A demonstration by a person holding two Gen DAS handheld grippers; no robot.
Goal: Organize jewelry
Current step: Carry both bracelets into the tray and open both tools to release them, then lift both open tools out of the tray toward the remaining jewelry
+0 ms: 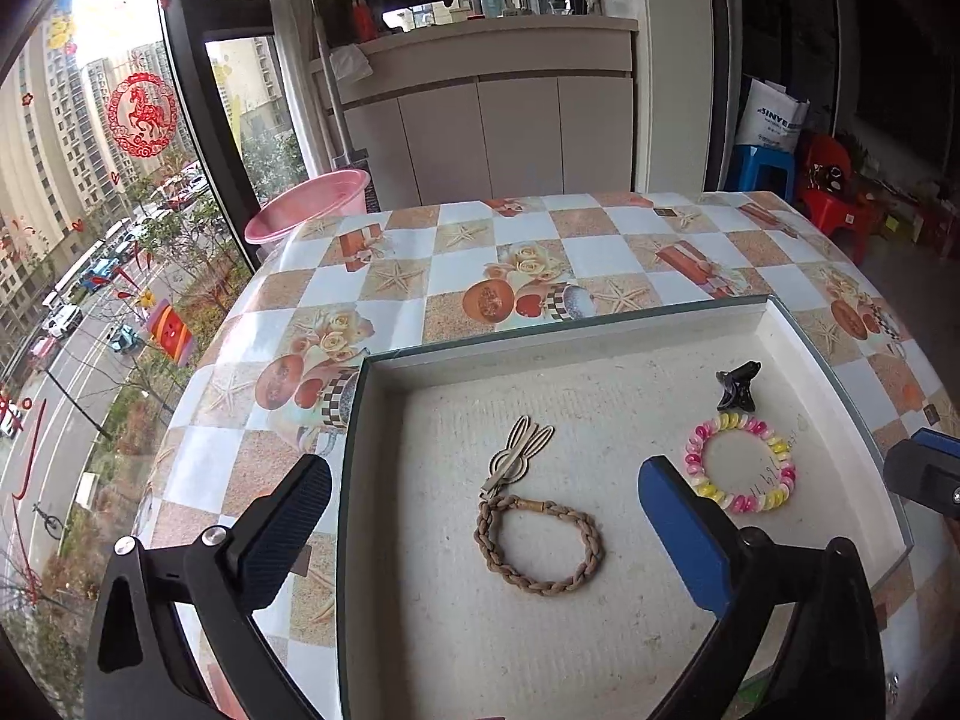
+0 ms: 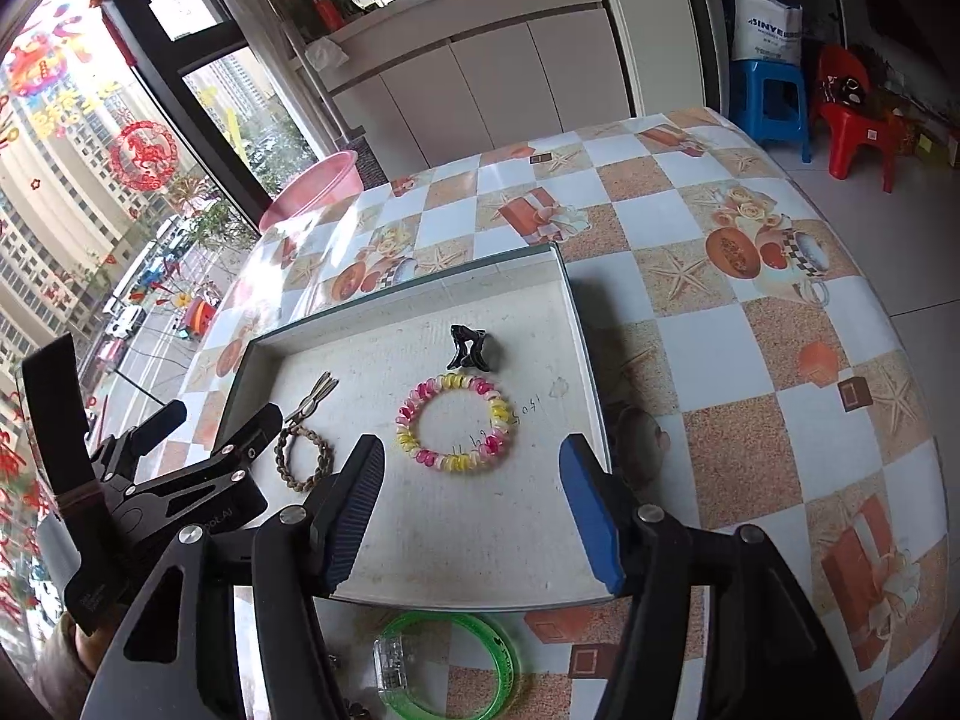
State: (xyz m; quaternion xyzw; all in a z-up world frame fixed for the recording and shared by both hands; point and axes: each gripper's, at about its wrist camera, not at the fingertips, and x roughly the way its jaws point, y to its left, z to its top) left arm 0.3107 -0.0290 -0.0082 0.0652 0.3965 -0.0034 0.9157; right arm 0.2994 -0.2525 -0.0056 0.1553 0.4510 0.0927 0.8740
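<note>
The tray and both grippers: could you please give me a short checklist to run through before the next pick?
1. Left gripper open, nothing between its jaws: ok.
2. Right gripper open, holding nothing: ok.
3. Braided bracelet, spiral hair tie, black clip and rabbit clip inside the tray: ok.
4. Green bangle in the tray: not ok, it lies on the table in front.
5. Other pieces left outside: cannot tell.
</note>
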